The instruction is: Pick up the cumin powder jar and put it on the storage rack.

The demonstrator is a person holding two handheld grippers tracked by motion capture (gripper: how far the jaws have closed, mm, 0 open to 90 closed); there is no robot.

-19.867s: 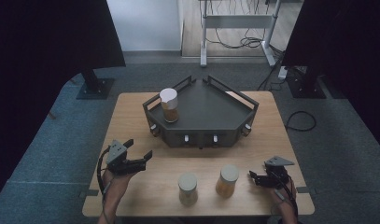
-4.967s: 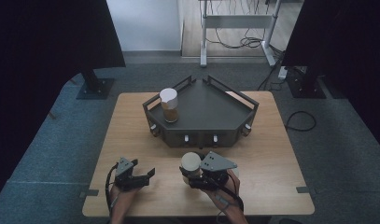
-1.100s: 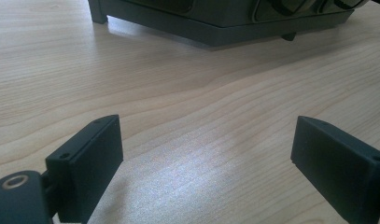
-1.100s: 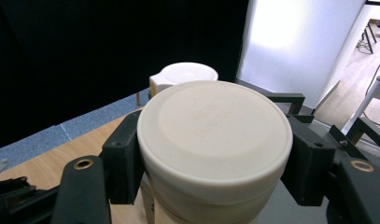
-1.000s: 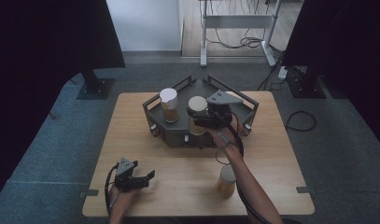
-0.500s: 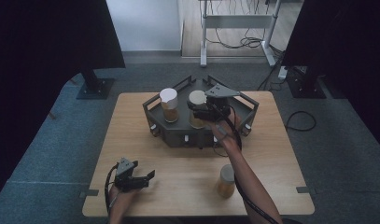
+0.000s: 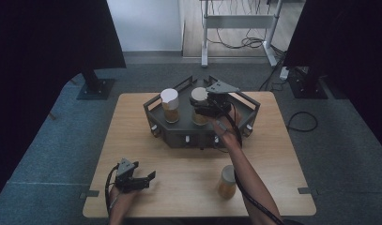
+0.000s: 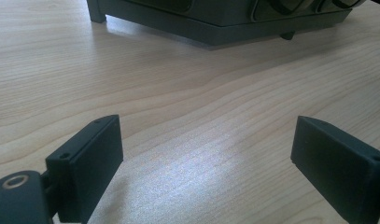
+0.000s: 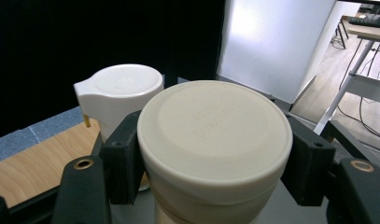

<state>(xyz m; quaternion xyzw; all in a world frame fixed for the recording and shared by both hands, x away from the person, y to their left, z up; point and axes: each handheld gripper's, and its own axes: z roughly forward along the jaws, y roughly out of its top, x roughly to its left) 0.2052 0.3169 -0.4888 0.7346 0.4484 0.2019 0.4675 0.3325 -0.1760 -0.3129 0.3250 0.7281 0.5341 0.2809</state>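
Tool (image 9: 214, 161) grips cream-lidded jar (image 9: 214, 140) beside white-lidded jar (image 9: 120, 93).

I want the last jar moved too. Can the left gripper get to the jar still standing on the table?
Probably yes. The left gripper rests open on the wooden table with bare wood between it and the jar near the front edge. The right forearm passes close beside that jar, so it may crowd the approach.

Your high view is dim and dark-edged; beneath your left tool (image 8: 201, 154), glare sheens the surface (image 8: 178, 93).
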